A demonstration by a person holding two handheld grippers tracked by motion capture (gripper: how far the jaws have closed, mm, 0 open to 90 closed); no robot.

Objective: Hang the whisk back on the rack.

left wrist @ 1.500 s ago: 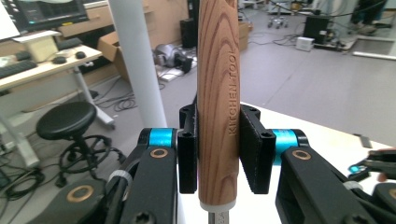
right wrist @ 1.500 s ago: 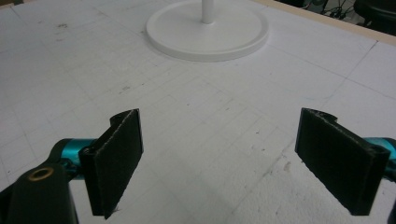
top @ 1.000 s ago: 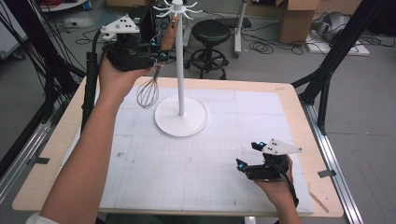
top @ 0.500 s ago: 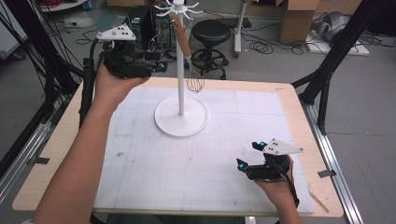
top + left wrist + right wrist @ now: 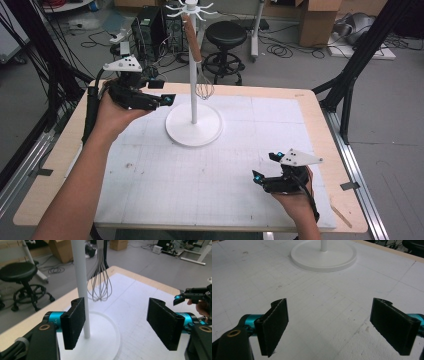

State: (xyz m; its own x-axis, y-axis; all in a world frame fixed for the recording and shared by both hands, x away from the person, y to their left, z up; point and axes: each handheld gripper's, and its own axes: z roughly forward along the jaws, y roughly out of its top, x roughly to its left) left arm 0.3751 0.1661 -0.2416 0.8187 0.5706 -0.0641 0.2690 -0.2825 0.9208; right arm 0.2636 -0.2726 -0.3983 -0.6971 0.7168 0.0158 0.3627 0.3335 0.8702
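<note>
A whisk (image 5: pixel 202 88) with a wooden handle hangs from a hook at the top of the white stand (image 5: pixel 193 75), wire end down, just right of the pole. My left gripper (image 5: pixel 162 92) hovers left of the pole above the table's far left part. Its jaws have just been opening and nothing is between them. In the left gripper view the whisk wires (image 5: pixel 100 282) dangle beyond the open left gripper (image 5: pixel 120 322), with the pole (image 5: pixel 81 285) beside the left jaw. My right gripper (image 5: pixel 265 166) rests low at the near right, open and empty (image 5: pixel 332 325).
The stand's round base (image 5: pixel 194 131) sits on the white gridded mat (image 5: pixel 215 185) over a wooden table (image 5: pixel 320 115). A black stool (image 5: pixel 227 37), cables and boxes lie on the floor beyond the far edge. Black frame legs (image 5: pixel 350 75) stand at the right.
The left gripper let go of the whisk, which now hangs from the stand. Its jaws opened and the hand dropped lower and drew back left. The right hand kept still.
</note>
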